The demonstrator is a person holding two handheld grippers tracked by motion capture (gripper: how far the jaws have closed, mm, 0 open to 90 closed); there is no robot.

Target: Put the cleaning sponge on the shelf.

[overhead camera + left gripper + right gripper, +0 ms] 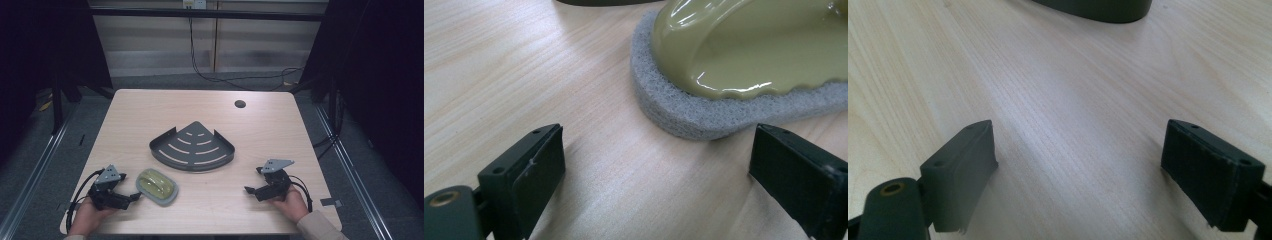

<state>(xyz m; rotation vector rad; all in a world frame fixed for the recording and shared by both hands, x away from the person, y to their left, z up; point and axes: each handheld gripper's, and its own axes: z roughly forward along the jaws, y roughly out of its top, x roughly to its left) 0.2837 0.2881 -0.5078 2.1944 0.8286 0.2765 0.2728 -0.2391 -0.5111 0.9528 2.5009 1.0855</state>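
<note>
Black jaws of my left gripper (pixel 654 165) stand wide, empty, just short of the grey-felt scrubbing pad with olive plastic grip (pixel 157 185); my right gripper (pixel 1080 165) gapes too. Closing low risks pinching felt, tipping it.

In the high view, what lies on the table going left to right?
Left gripper → scrubber → corner rack → right gripper. The rack sits farther back than the rest.

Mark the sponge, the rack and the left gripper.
sponge (pixel 157 185), high view, on its yellow-green top.
rack (pixel 192 148), high view, on its slotted floor.
left gripper (pixel 656 170), left gripper view, midway between its open jaws.
</note>
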